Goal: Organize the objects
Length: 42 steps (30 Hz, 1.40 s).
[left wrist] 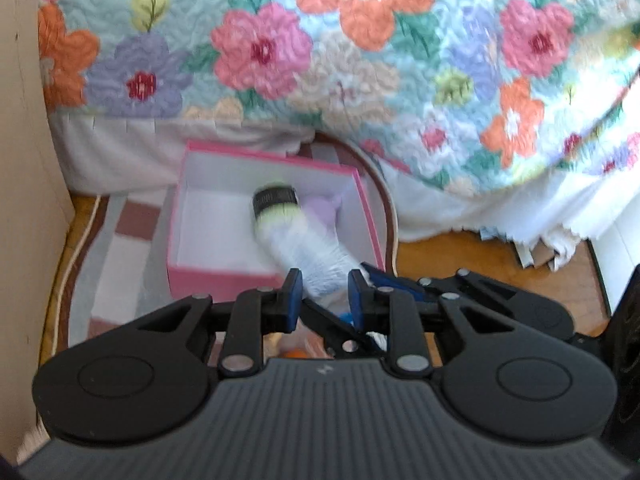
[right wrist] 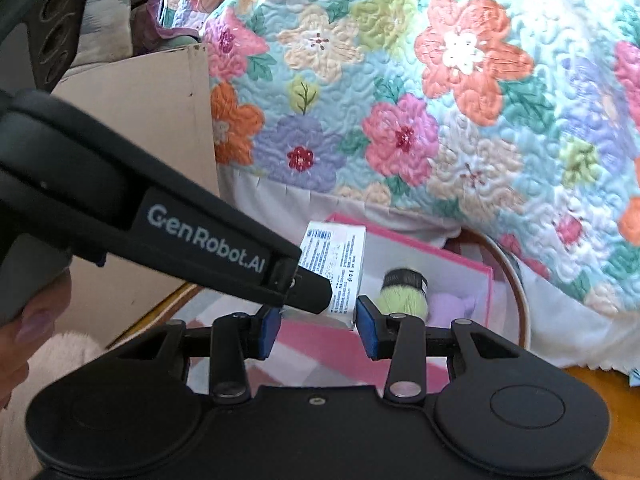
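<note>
The sorting is partly done, by my reckoning. A pink box [left wrist: 224, 276] stands open on the rug [left wrist: 120, 264] at the foot of a flowered quilt [left wrist: 360, 60], and one soft purple thing [left wrist: 322, 208] already lies in its far right corner. Two more things are in the air and not yet put down.

The left tongs [left wrist: 325, 290] are squeezed together on the toe end of a white sock [left wrist: 296, 236]. The sock runs away from the pads toward 11 o'clock, its green band and black cuff hanging over the inside of the box without touching the bottom, as far as the blur lets me tell.

The right tongs [right wrist: 318, 326] are clamped on a small white carton [right wrist: 340, 264] with printed lettering. It stands up from the pads toward 12 o'clock. The box rim lies just beyond it at 1 o'clock, so the carton is near the box but seems short of it.

Something orange shows on the floor beneath the left tongs, too blurred to name, so more may be left to gather.
</note>
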{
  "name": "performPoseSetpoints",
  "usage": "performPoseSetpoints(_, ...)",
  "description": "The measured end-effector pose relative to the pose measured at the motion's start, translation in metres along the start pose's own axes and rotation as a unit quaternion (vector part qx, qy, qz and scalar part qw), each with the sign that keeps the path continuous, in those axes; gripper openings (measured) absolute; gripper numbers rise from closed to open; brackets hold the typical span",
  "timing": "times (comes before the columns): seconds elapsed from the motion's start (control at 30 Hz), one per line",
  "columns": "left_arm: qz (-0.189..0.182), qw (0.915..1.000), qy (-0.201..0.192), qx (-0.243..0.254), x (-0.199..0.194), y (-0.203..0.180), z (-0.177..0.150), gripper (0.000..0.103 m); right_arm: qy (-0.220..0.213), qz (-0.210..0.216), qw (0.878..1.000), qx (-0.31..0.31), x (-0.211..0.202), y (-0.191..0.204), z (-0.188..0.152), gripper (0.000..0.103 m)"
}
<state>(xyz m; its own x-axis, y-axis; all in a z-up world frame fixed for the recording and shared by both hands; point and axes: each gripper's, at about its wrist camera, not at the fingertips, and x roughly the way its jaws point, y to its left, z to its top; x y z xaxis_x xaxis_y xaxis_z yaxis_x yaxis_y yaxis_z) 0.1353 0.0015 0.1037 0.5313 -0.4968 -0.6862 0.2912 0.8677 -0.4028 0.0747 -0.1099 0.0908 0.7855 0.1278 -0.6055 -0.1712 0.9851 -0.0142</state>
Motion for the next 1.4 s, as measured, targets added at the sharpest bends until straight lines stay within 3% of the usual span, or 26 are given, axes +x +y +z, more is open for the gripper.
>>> performPoseSetpoints(0.1, -0.004, 1.0000, 0.006, -0.004, 0.012, 0.009, 0.021, 0.022, -0.009, 0.016, 1.000, 0.008, 0.016, -0.001, 0.017, 0.044)
performPoseSetpoints(0.17, -0.008, 0.9996, 0.019, -0.018, 0.028, 0.018, 0.032, 0.020, 0.004, 0.022, 1.000, 0.015, 0.034, 0.001, 0.026, 0.033)
performPoseSetpoints(0.27, 0.005, 0.9984, 0.033, -0.045, 0.051, 0.035, 0.040, 0.021, 0.024, 0.008, 1.000, 0.010, 0.064, 0.003, 0.032, 0.026)
performPoseSetpoints(0.3, 0.003, 0.9978, 0.036, -0.056, 0.058, 0.042, 0.040, 0.021, 0.029, 0.015, 0.999, 0.021, 0.073, 0.000, 0.031, 0.022)
performPoseSetpoints(0.5, 0.015, 0.9951, 0.069, -0.069, 0.082, 0.072, 0.015, 0.021, 0.086, 0.046, 0.992, 0.083, 0.110, -0.024, -0.002, 0.022)
performPoseSetpoints(0.73, 0.017, 0.9887, 0.140, -0.052, 0.097, 0.080, -0.033, 0.021, 0.145, 0.087, 0.973, 0.160, 0.106, -0.032, -0.056, 0.026)
performPoseSetpoints(1.07, 0.008, 0.9814, 0.192, -0.001, 0.096, 0.059, -0.081, 0.021, 0.173, 0.094, 0.977, 0.084, 0.058, -0.013, -0.091, 0.029)
performPoseSetpoints(1.23, -0.002, 0.9789, 0.199, 0.045, 0.086, 0.043, -0.093, 0.026, 0.178, 0.113, 0.975, 0.063, 0.029, -0.003, -0.093, 0.041)
performPoseSetpoints(1.4, 0.002, 0.9712, 0.222, 0.086, 0.099, 0.038, -0.110, 0.034, 0.198, 0.109, 0.972, 0.059, 0.027, 0.003, -0.121, 0.055)
